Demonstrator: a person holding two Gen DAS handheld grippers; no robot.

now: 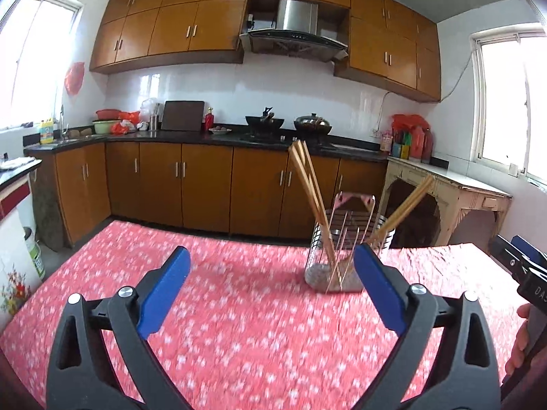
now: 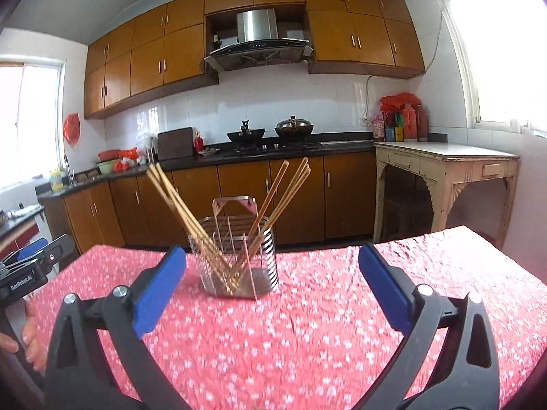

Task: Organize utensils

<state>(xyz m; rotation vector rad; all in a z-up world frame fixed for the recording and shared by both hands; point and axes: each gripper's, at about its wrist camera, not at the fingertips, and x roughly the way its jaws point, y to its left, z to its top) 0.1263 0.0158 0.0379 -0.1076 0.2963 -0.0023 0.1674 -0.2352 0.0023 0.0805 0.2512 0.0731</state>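
Observation:
A metal wire utensil holder point(image 2: 236, 256) stands on the table with the red floral cloth point(image 2: 324, 324). Several wooden chopsticks point(image 2: 181, 205) lean out of it to the left and right. In the left wrist view the holder point(image 1: 342, 253) is ahead and to the right, with chopsticks point(image 1: 307, 184) sticking up. My left gripper point(image 1: 271, 280) is open and empty, short of the holder. My right gripper point(image 2: 271, 280) is open and empty, with the holder just beyond its left finger. The right gripper shows at the right edge of the left wrist view point(image 1: 523, 266), and the left gripper at the left edge of the right wrist view point(image 2: 27, 266).
Brown kitchen cabinets and a black counter point(image 2: 273, 150) with woks run along the far wall. A cream side table point(image 2: 444, 160) stands at the right beyond the table edge. The cloth point(image 1: 205, 307) covers the whole tabletop.

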